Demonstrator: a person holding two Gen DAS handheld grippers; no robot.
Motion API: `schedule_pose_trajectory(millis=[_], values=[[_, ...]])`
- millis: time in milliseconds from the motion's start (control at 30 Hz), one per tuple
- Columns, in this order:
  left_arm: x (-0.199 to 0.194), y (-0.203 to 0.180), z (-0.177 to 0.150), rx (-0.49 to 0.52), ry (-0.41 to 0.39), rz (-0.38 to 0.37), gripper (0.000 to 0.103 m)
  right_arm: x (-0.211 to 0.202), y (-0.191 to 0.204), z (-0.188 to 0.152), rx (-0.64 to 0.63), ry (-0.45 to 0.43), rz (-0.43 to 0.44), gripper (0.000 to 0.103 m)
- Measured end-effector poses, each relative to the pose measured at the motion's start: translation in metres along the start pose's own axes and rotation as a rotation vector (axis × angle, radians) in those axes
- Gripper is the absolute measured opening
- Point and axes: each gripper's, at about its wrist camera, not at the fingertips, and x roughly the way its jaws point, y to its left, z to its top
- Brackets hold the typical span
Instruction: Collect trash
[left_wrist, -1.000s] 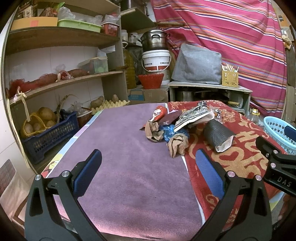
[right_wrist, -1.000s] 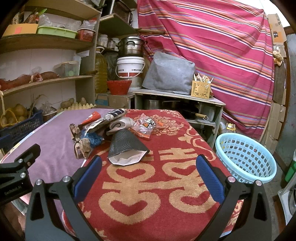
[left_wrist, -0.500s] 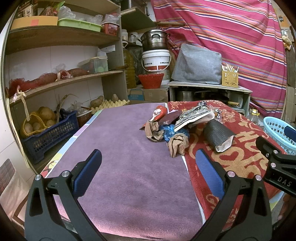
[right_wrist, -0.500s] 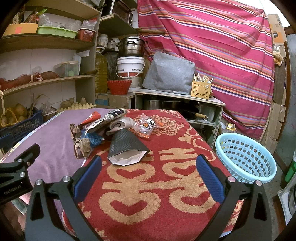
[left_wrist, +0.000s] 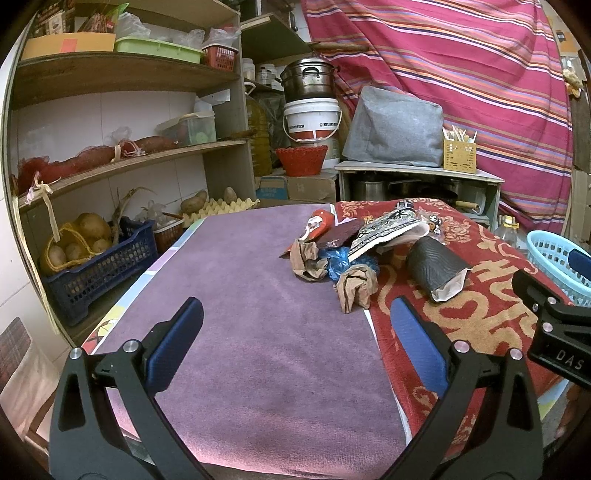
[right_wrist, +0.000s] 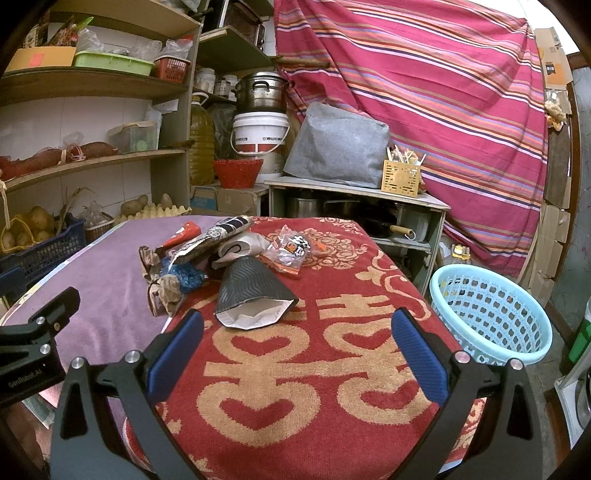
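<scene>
**Both grippers wide apart over table, trash heap untouched**

From my remote seat: I have the left gripper (left_wrist: 293, 328) held above the purple cloth (left_wrist: 236, 295), blue pads spread wide w/ nothing between them. The right gripper (right_wrist: 295, 336) sits over the red-and-gold towel (right_wrist: 332, 354), fingers likewise spread and empty. Each gripper's black frame shows at the edge of the other's view, so they hang side by side near the table's front.

The trash lies in one heap mid-table, straddling the seam where the two cloths meet. Nearest the left gripper: a crumpled brown paper wad (left_wrist: 356, 286), touching a blue plastic scrap (left_wrist: 338, 260) behind it, w/ a second brown wad (left_wrist: 306, 260) just beside that. Further back, a red wrapper (left_wrist: 319, 227) and a black-and-white patterned packet (left_wrist: 384, 230) resting tilted on top of the pile. On the red towel, nearest the right gripper, a black paper pouch (right_wrist: 251, 291) lies on its side, white-lined mouth facing me. Behind it a clear snack bag w/ orange print (right_wrist: 291, 249) lies flat.

A light blue plastic basket (right_wrist: 487, 314) stands off the table's right side, lower than the tabletop; what I can see of its inside looks bare. Shelves w/ potatoes (left_wrist: 88, 236) sit to the left; a striped red curtain (right_wrist: 424, 92) hangs behind.
</scene>
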Motion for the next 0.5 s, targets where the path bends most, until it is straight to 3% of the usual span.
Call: schedule_pose_trajectory(millis=[500], values=[[0.0016, 0.0015, -0.0001, -0.004, 0.002, -0.001, 0.098, 0.0006, 0.0002, -0.0004, 0.0, 0.001, -0.001, 0.099]])
